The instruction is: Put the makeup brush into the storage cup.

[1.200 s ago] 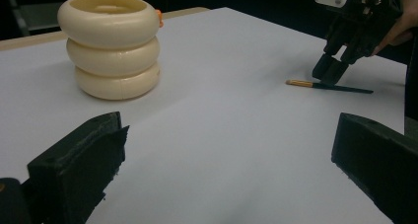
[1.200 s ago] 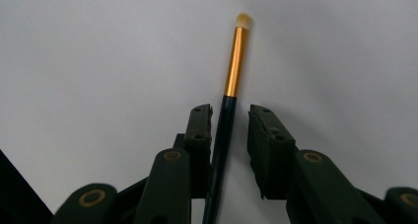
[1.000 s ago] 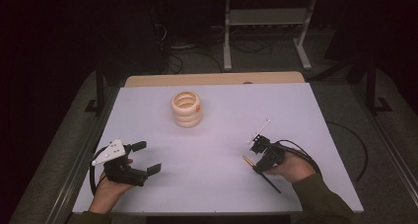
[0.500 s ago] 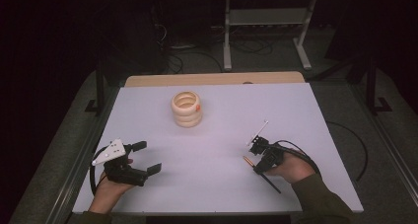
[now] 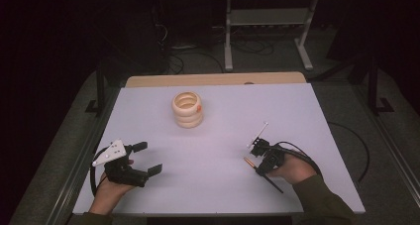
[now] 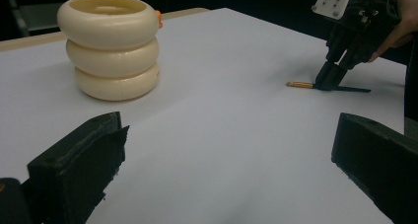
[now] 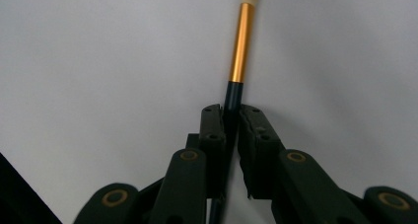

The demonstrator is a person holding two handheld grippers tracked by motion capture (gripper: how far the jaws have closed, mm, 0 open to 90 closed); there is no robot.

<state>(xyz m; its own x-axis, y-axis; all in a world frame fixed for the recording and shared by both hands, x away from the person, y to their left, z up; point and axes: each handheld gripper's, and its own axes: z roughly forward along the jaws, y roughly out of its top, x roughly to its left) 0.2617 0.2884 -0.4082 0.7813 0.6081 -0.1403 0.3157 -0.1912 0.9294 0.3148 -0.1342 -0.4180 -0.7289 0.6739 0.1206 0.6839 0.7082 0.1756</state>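
Here the left tool (image 5: 143, 158) rests low on the white table (image 5: 307, 111), its jaws spread wide with nothing between them. Ahead of it and to its right stands a stack of three cream rings (image 5: 187, 109). The right tool (image 7: 231, 130) has just been closing its jaws, which now pinch the dark handle of a slim brush (image 7: 241, 41); the gold ferrule and pale tip stick out just past the jaws, lying on the table.

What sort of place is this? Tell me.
Probably a lab or workshop set up for recording, not a home: a bare white table in a dark room, loose cables on the floor, and a metal stand behind.
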